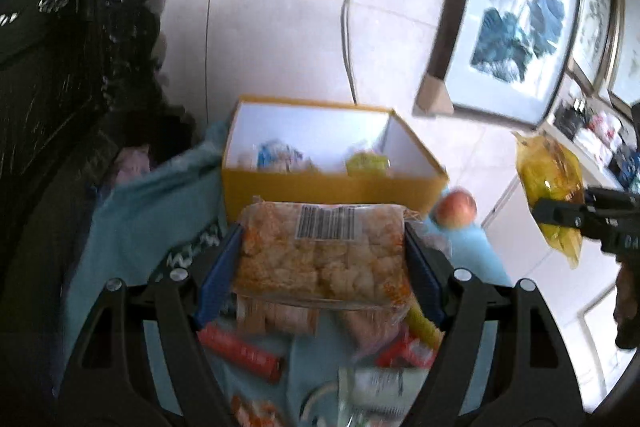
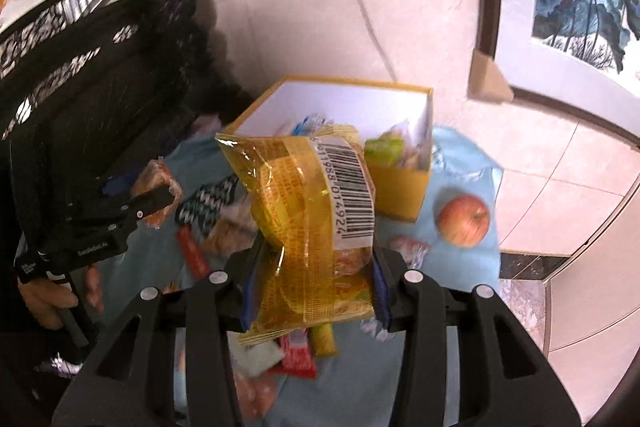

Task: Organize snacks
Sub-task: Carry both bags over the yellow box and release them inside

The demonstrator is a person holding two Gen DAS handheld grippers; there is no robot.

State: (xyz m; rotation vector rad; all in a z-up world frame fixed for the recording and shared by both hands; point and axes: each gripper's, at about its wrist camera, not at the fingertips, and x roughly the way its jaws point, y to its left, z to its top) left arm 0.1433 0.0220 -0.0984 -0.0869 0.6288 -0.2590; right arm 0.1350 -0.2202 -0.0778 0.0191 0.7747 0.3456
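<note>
A few snacks lie in the far box (image 1: 320,183); left gripper (image 1: 324,251) pinches a cracker pack (image 1: 320,259), right gripper (image 2: 316,283) a yellow bag (image 2: 308,211); more wrappers (image 2: 192,251) wait nearby.

Your right gripper (image 2: 316,283) grips the yellow snack bag (image 2: 308,227) at frame center; the yellow box (image 2: 400,187) stands behind, an apple (image 2: 464,219) at right.

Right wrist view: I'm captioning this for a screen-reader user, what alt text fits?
The right tongs clamp a yellow snack packet with a barcode, above a blue cloth strewn with snacks. Behind it stands an open yellow box holding snacks, with an apple to its right.
</note>
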